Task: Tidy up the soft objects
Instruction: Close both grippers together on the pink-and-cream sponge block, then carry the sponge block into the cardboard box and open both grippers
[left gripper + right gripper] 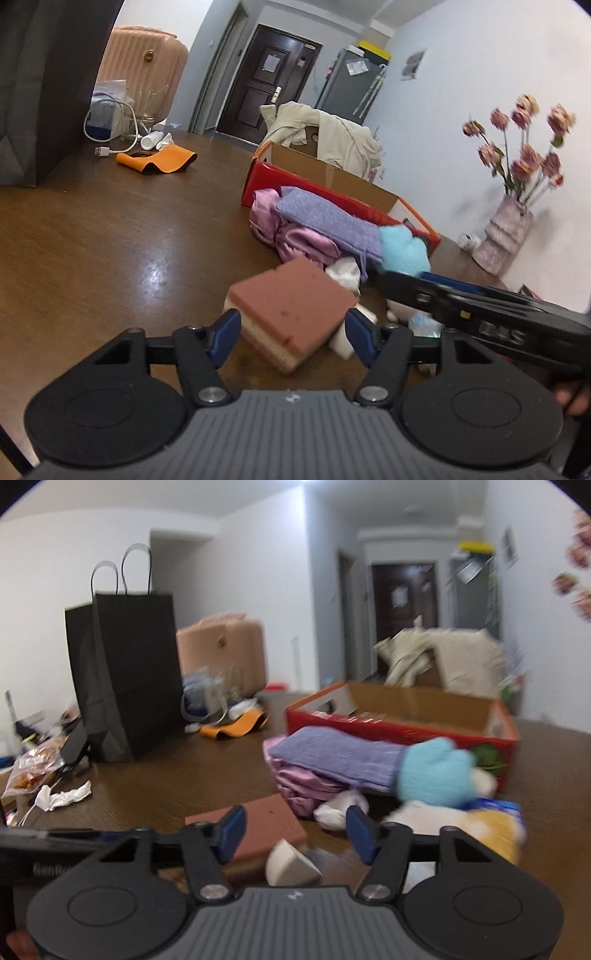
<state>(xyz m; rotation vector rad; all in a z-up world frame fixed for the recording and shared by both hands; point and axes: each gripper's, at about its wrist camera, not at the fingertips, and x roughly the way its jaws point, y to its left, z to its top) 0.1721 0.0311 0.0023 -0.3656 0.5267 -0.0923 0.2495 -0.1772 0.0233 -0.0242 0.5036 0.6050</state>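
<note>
The purple towel (328, 221) lies along the near wall of the red box (317, 188), long axis running left-far to right-near. Bare table (110, 240) spreads leftward. The left gripper (291, 334) gapes around the sponge (291, 306); whether its pads touch, I cannot tell. The right gripper (295, 830) stands open, empty.

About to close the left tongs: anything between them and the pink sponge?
No. The pink sponge already sits between the open left tongs, nothing visible in between. A white foam piece lies beside the right fingertip.
</note>
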